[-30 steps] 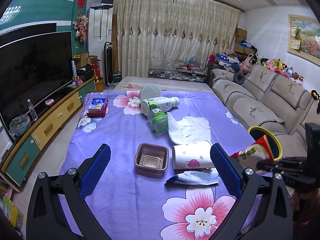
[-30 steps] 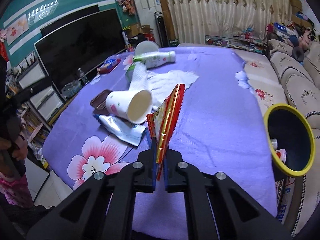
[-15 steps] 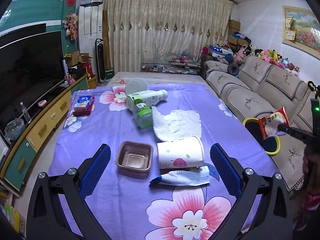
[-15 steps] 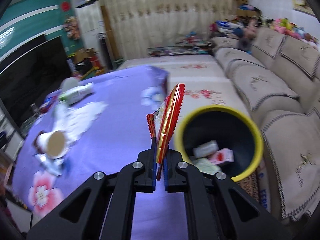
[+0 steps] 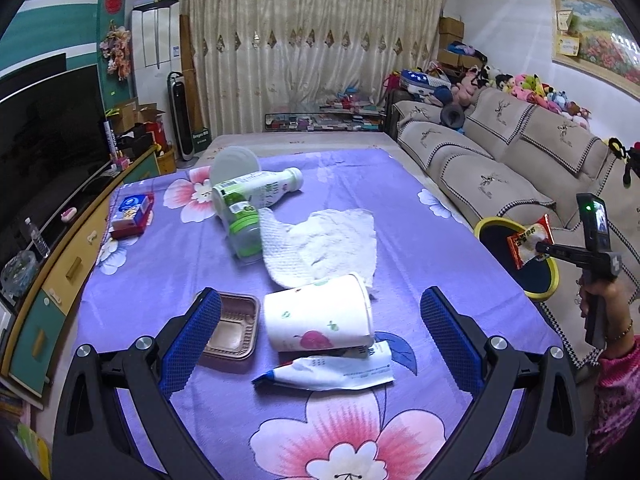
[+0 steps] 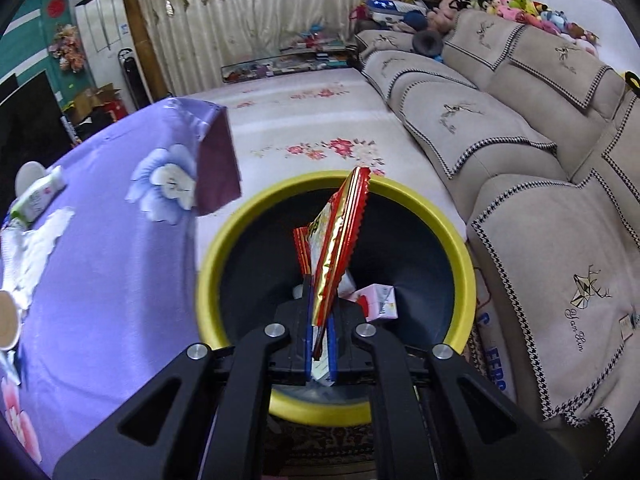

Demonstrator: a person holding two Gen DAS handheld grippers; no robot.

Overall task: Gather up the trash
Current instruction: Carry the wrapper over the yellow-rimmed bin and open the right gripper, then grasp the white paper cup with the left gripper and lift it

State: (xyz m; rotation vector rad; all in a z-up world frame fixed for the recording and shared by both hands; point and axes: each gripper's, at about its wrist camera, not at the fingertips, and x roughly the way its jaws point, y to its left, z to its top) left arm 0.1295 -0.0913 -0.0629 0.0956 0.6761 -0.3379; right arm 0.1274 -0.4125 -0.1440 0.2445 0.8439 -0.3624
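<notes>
Your right gripper, pinching the wrapper, now hangs over the bin; release centred, left gripper spread.

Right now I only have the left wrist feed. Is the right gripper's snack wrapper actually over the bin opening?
Observer: Yes. In the right wrist view the red snack wrapper hangs over the mouth of the yellow-rimmed bin.
Operator: Released?
Observer: No, the right gripper is shut on it.
Operator: Bin empty?
Observer: No. A small pink-and-white carton lies at the bottom.
</notes>
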